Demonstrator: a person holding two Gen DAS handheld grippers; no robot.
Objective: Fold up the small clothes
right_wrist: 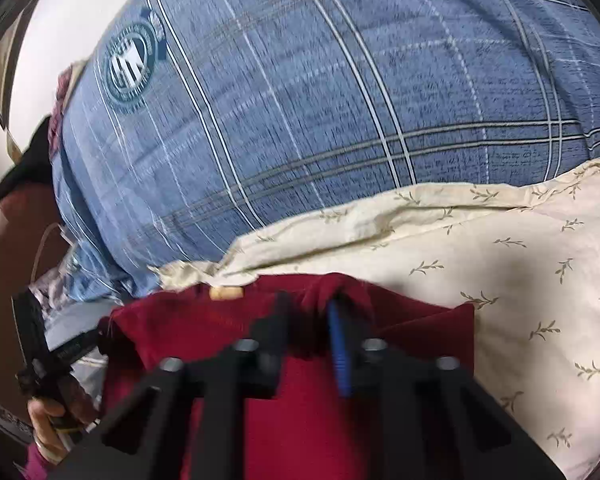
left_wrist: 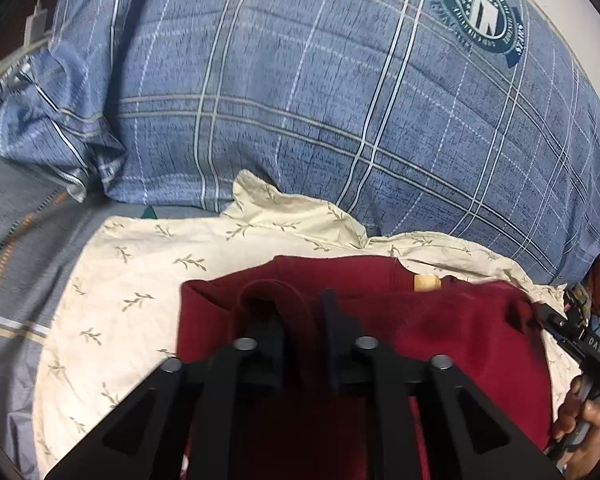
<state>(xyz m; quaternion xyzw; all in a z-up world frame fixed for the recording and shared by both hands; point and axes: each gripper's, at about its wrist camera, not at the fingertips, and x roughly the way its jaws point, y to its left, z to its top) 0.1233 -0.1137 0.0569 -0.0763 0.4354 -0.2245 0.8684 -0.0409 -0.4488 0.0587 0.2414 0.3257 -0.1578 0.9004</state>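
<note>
A dark red garment (left_wrist: 440, 332) with a tan neck label (left_wrist: 426, 282) is held up over a cream leaf-print cloth (left_wrist: 140, 276). My left gripper (left_wrist: 296, 304) is shut on a bunched fold at the garment's edge. In the right wrist view the same red garment (right_wrist: 204, 320) shows its label (right_wrist: 226, 293), and my right gripper (right_wrist: 310, 304) is shut on a fold at its top edge. Each gripper shows at the side of the other's view: the right one (left_wrist: 556, 324) and the left one (right_wrist: 76, 346), both pinching the garment's ends.
A large blue plaid pillow (left_wrist: 300, 100) lies right behind the cloth and also fills the right wrist view (right_wrist: 320, 100). A blue-grey striped sheet (left_wrist: 16, 264) is at the left. The cream cloth (right_wrist: 520, 272) spreads to the right.
</note>
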